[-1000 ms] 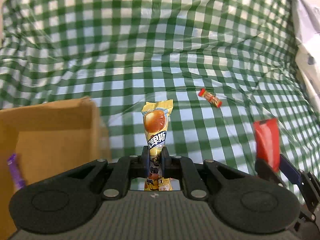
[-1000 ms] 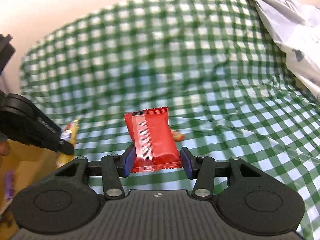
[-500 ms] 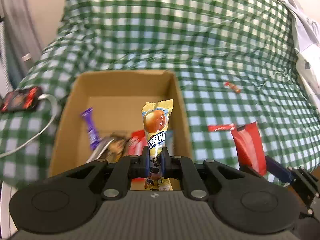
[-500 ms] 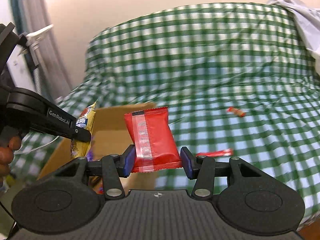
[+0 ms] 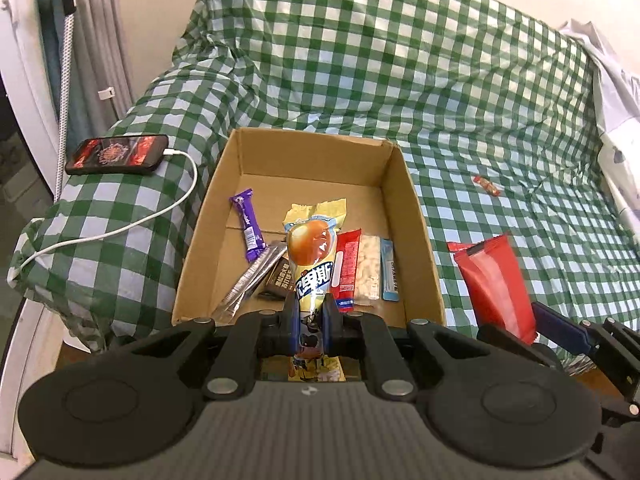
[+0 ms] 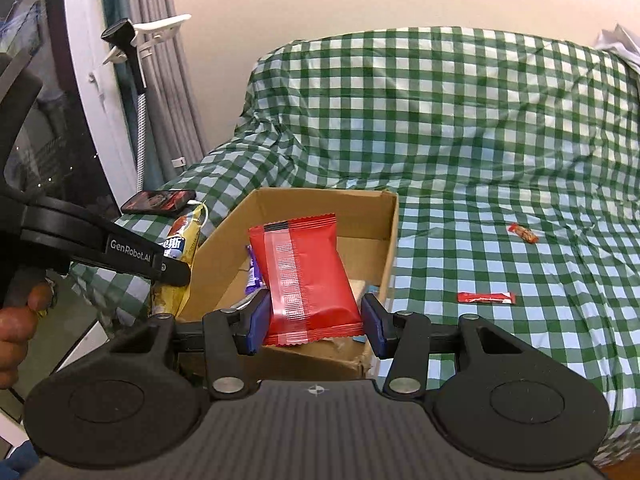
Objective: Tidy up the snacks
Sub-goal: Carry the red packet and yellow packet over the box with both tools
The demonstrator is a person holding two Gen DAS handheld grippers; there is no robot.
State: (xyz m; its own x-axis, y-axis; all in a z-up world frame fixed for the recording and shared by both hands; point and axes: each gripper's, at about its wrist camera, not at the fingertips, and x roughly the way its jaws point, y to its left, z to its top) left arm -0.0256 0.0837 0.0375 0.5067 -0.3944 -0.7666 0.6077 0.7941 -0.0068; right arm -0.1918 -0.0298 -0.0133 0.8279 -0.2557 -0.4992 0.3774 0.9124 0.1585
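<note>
My left gripper [image 5: 307, 322] is shut on a yellow snack packet [image 5: 314, 258] and holds it upright over the near edge of an open cardboard box [image 5: 416, 216]. Inside the box lie several snacks, among them a purple bar [image 5: 248, 226] and a red-and-white bar [image 5: 347, 266]. My right gripper [image 6: 314, 326] is shut on a red packet [image 6: 308, 280], just in front of the same box [image 6: 390, 240]. In the right wrist view the left gripper [image 6: 176, 266] with the yellow packet [image 6: 182, 240] stands to the left of the box.
The box sits on a green checked cloth [image 5: 400, 60]. A small red candy [image 6: 522, 233] and a flat red sachet [image 6: 486, 298] lie on the cloth to the right. A phone [image 5: 116, 154] with a white cable [image 5: 120, 230] lies left of the box. A person's hand [image 6: 16, 328] grips the left tool.
Both grippers have swung left with their packets, from over the bare cloth to the box. The box, phone and curtain have come fully into view.
</note>
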